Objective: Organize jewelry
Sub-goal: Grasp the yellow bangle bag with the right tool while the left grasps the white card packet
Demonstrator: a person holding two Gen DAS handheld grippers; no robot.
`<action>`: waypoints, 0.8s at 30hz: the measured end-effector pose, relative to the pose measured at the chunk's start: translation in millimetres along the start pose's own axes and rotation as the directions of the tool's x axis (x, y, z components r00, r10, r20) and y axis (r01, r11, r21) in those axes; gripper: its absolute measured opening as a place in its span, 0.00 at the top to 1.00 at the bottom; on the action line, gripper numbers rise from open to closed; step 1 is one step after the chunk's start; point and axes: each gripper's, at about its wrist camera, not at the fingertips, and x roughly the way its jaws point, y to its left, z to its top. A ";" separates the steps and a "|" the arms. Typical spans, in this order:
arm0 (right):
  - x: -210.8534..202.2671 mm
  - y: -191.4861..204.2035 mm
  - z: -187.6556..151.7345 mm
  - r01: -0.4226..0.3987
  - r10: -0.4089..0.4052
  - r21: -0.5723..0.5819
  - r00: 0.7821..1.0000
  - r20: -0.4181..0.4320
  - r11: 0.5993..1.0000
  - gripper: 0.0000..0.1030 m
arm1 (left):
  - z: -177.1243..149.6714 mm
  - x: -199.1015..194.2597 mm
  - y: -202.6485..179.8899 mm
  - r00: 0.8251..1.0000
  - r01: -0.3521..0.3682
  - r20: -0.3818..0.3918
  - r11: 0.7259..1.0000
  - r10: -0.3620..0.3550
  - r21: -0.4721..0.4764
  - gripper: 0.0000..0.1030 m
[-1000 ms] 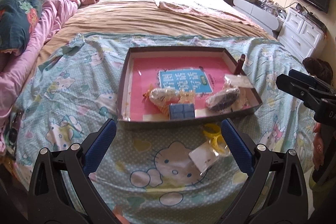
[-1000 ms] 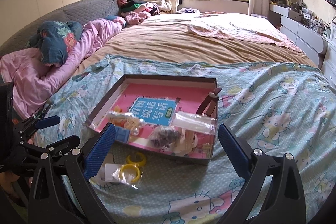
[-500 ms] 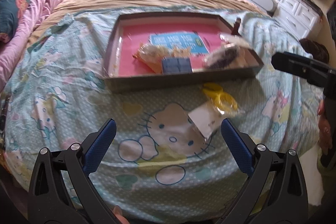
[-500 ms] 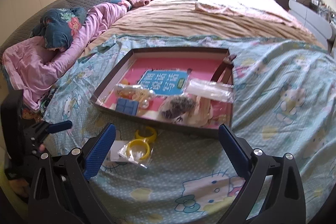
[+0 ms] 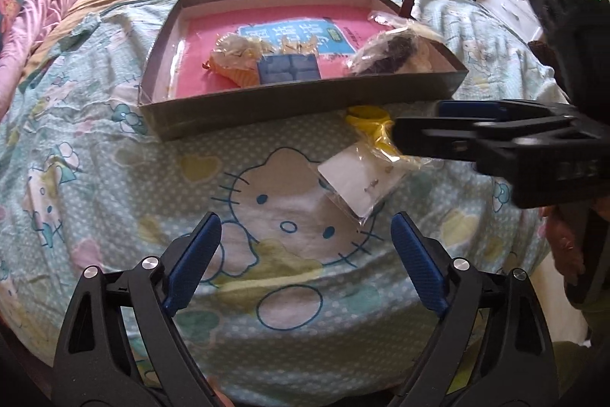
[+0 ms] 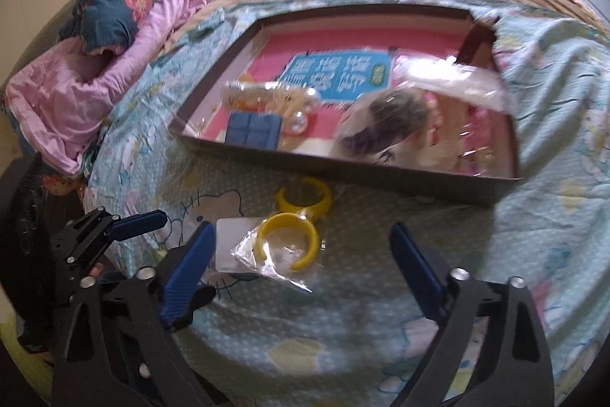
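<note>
Both grippers sit low over the bed's Hello Kitty sheet, in front of the shallow cardboard tray.

Left gripper: jaws wide apart, nothing between them, only the printed sheet. Its blue pads sit short of the white earring card.

Right gripper: jaws also spread wide, holding nothing. The bagged yellow bangle lies on the sheet between the fingers but neither pad touches it. In the left wrist view the right gripper comes in from the right, side-on, its tip over the bangles.

Task items outside the tray:
- Bagged yellow bangle, open C-shape, in a clear plastic bag, its edge overlapping the earring card.
- Second yellow bangle, just behind the first, close to the tray's front wall. Can't tell if it is bagged.
- Earring card in a clear sleeve, small studs visible on it.

Inside the tray, pink floor with a blue printed label:
- Blue box near the front wall, centre-left.
- Bag of pale gold pieces just beside it.
- Bag with something dark at the front right, contents unclear.
- Another clear bag toward the right rear.

Right wrist view is motion-blurred.
</note>
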 end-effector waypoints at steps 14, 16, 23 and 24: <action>0.8 -23.4 -3.1 -0.069 0.070 0.064 0.997 -0.014 0.996 0.58 | 13.3 20.5 -12.3 0.999 0.033 -0.019 0.998 -0.033 0.054 0.19; -7.4 -29.7 -3.6 -0.068 0.068 0.074 0.998 0.001 0.995 0.58 | 17.7 24.8 -15.5 0.999 0.044 -0.018 0.997 -0.043 0.067 0.19; -40.0 -54.8 -8.6 -0.049 0.042 0.121 0.997 0.057 0.991 0.59 | 28.6 36.9 -28.8 0.998 0.069 -0.013 0.990 -0.068 0.126 0.45; -45.0 -57.5 -9.1 -0.041 0.033 0.124 0.997 0.067 0.991 0.59 | 28.9 37.1 -29.9 0.997 0.071 -0.010 0.989 -0.070 0.132 0.57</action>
